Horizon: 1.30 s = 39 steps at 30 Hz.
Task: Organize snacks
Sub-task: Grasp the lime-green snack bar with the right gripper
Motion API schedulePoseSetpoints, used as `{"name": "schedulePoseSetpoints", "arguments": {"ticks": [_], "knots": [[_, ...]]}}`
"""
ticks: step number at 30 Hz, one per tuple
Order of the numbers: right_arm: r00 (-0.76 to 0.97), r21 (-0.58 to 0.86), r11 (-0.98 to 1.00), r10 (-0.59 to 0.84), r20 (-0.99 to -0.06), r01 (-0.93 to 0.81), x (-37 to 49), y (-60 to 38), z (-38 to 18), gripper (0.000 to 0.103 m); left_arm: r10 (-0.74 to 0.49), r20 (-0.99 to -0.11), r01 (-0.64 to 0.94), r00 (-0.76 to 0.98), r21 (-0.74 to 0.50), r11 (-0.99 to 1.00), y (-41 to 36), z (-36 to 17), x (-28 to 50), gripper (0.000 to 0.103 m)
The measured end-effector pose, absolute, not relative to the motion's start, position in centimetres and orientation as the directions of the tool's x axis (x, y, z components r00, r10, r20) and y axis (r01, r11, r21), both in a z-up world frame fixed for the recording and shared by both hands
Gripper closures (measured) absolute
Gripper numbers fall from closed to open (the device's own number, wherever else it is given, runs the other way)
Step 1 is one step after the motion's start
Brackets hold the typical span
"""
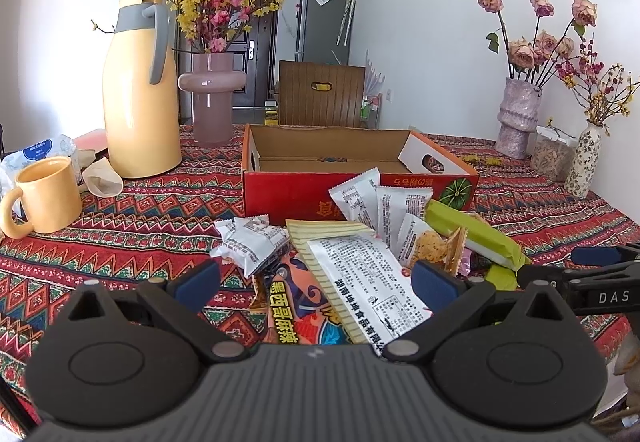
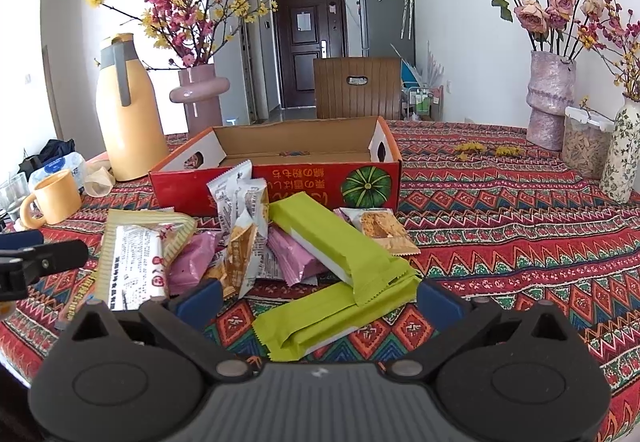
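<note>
A pile of snack packets lies on the patterned tablecloth in front of an open red cardboard box (image 1: pixel 360 198) (image 2: pixel 276 182). My left gripper (image 1: pixel 316 282) is open over a long white packet (image 1: pixel 368 282) and an orange packet (image 1: pixel 292 306). My right gripper (image 2: pixel 320 298) is open over two green packets (image 2: pixel 336 242) (image 2: pixel 320 322). Pink packets (image 2: pixel 288 254), small white packets (image 2: pixel 236 194) and a biscuit packet (image 2: pixel 380 230) lie around them. The box looks nearly empty inside.
A yellow thermos (image 1: pixel 140 98), yellow mug (image 1: pixel 48 198) and pink vase (image 1: pixel 212 98) stand at the left. Flower vases (image 2: pixel 550 94) (image 2: pixel 620 154) and a clear jar (image 2: pixel 584 146) stand at the right. A wooden chair (image 2: pixel 356 86) stands behind the table.
</note>
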State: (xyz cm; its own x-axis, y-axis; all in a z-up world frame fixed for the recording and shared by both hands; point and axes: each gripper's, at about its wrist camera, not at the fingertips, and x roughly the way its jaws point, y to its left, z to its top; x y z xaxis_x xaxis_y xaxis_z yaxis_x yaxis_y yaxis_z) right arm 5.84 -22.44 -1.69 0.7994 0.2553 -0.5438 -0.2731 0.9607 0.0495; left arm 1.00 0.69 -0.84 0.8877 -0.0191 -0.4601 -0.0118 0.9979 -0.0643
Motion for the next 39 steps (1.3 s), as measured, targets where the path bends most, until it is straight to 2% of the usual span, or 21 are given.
{"name": "schedulePoseSetpoints", "arguments": {"ticks": [17, 26, 32, 34, 39], "knots": [[0.752, 0.012, 0.989, 0.118, -0.648, -0.146, 12.0, -21.5, -4.7, 0.008, -0.013, -0.498, -0.036, 0.867, -0.089, 0.995, 2.2, -2.8, 3.0, 0.0], [0.723, -0.03, 0.993, 0.064, -0.688, -0.116, 12.4, -21.6, -6.5, 0.022, -0.018, -0.509, -0.042, 0.861, -0.106, 0.993, 2.7, -3.2, 3.4, 0.0], [0.736, -0.059, 0.989, 0.061, -0.674, -0.136, 10.8, -23.2, -6.0, 0.048, -0.02, -0.511, -0.043, 0.859, -0.111, 0.993, 2.7, -3.2, 3.2, 0.0], [0.735, -0.05, 0.986, 0.085, -0.673, -0.16, 10.6, -23.9, -6.0, 0.059, -0.014, -0.512, -0.049, 0.859, -0.11, 0.993, 2.7, -3.1, 3.2, 0.0], [0.734, -0.064, 0.974, 0.118, -0.668, -0.215, 10.0, -24.9, -5.8, 0.067, 0.003, -0.516, -0.07, 0.857, -0.111, 0.991, 2.8, -2.9, 2.9, 0.0]]}}
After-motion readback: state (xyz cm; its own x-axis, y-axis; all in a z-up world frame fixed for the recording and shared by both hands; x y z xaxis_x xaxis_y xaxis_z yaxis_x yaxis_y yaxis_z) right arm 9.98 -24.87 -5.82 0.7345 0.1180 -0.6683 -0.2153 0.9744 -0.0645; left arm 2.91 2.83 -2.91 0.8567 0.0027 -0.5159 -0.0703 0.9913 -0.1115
